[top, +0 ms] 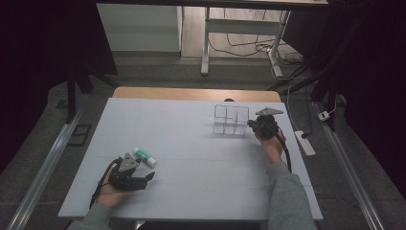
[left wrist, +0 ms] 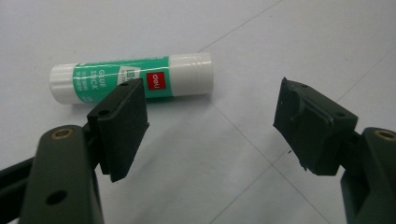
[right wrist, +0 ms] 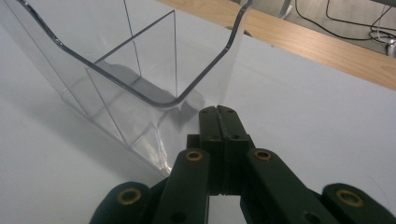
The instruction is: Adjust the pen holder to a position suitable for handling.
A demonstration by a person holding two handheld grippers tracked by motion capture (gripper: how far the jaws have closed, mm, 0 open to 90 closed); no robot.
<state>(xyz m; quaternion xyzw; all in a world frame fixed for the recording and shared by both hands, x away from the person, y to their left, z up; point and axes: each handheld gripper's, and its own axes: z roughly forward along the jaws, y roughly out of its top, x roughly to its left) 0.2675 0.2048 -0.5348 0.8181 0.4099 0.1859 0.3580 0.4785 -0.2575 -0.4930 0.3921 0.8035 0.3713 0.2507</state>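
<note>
Left tool (left wrist: 210, 128) gaping (empty), cylindrical glue stick (left wrist: 132, 78) beyond, right tool (right wrist: 218, 116) closed beside clear organizer (right wrist: 116, 70).

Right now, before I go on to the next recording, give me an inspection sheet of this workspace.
Surface: pale grey table top, wooden strip along the far edge.
Job's things: glue stick lying flat, green label; clear plastic organizer with dividers, upright.
Clutter: nothing seen.
Grippers: left gripper open, jaws just short of the glue stick; right gripper shut, tips at the organizer's wall, whether touching is unclear.
Cables: a black cable trails from the right gripper; loose floor cables beyond the table.
Surroundings: power strip on the floor, desk legs behind.
</note>
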